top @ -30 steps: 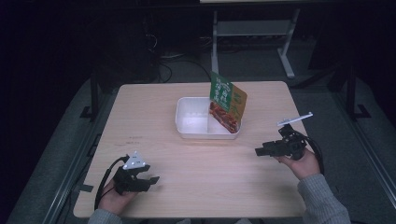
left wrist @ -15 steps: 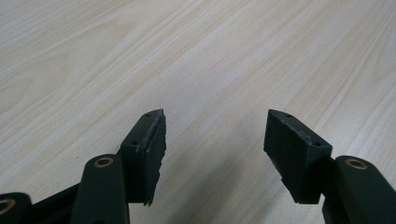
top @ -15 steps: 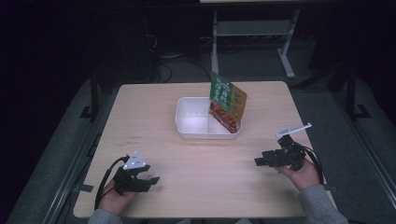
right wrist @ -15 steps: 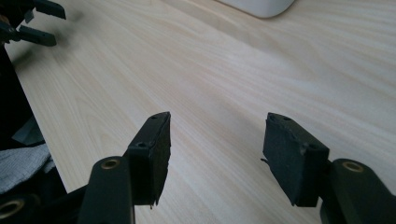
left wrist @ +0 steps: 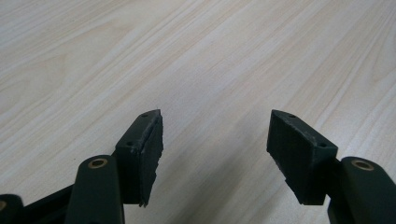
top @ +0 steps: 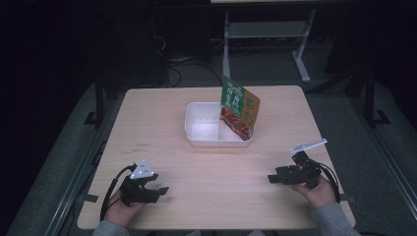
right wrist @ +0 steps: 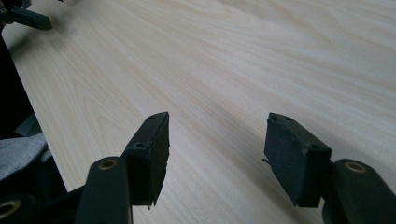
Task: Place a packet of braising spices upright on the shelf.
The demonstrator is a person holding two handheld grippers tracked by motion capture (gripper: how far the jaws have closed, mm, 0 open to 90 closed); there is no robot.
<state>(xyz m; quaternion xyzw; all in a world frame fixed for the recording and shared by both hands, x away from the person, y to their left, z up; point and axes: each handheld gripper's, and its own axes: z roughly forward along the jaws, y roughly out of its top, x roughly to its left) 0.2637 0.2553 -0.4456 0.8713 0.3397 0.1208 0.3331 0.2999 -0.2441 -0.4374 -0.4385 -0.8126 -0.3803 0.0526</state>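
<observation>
A white two-compartment tray [top: 198,132] sits at the table's far middle. A green and orange food packet [top: 239,108] stands tilted in its right compartment. My left gripper [top: 160,190] rests low over the near left of the table, open. Its jaws have just been opening, and nothing but bare wood lies between them [left wrist: 215,126]. My right gripper [top: 272,178] hovers near the front right, pointing left, and is open with nothing in its jaws [right wrist: 217,128]. Both grippers are well short of the tray.
The wooden table [top: 206,167] has a wide bare stretch between the two grippers. The left gripper's jaw tip [right wrist: 28,17] shows at the far left of the right gripper view. Behind the table stand a white desk frame [top: 265,29] and floor cables [top: 182,69].
The right hand has come down and back toward the near edge of the table. The left hand has stayed where it was.
</observation>
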